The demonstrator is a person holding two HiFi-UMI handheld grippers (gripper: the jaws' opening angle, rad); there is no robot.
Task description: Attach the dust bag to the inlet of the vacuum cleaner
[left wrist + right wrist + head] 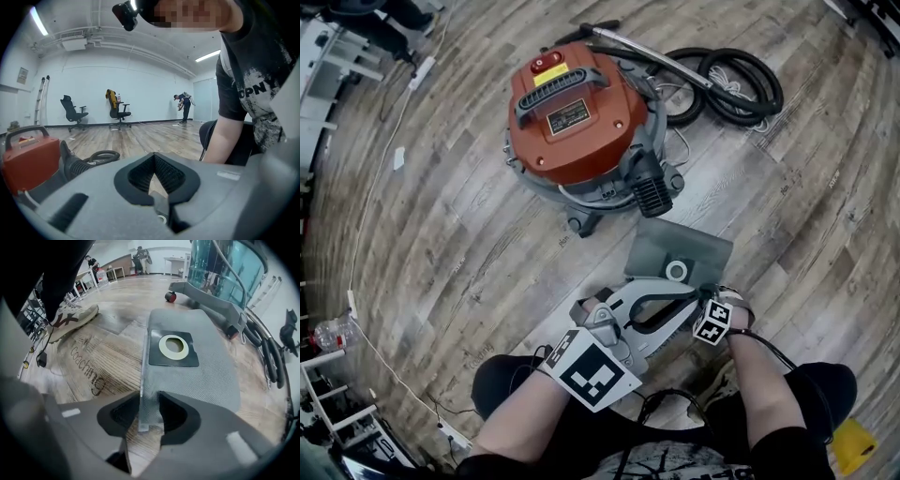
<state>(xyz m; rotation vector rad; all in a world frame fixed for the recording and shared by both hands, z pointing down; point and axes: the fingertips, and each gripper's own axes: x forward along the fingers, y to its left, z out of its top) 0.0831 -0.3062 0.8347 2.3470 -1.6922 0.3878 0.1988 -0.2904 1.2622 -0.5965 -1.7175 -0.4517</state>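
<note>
- While the dust bag [206, 376] is lying flat on the wood floor [441, 234] at roughly 5 o'clock of the vacuum cleaner [572, 112], the right hand-held gripper [149, 399] is pointing almost straight down at its near edge, so I'm reading this as the pick-up bit.
- That hand-held gripper is standing fairly wide with the bag's near corner sitting between the jaws, not pinched as far as I'm seeing.
- To do it well, I'd be sinking a touch deeper so the pads are catching both fabric layers, then squeezing firmly. A shallow bite on soft cloth is probably going to slip.
- I'd also be keeping the collar ring [174, 347] facing up and free, since it's going onto the black ribbed port [652, 192], which I'm guessing is the inlet.
- The left hand-held gripper [154, 159] is hovering closed and empty, just beside the right one at about 9 o'clock in the head view.
- The head view is giving the whole layout, with the hose [727, 84] coiled at 2 o'clock of the cleaner, but it isn't showing either set of jaws properly.
- Only the right gripper view is showing that corner inside the jaws.
- The left gripper view is adding the office chairs [74, 111] far back.
</note>
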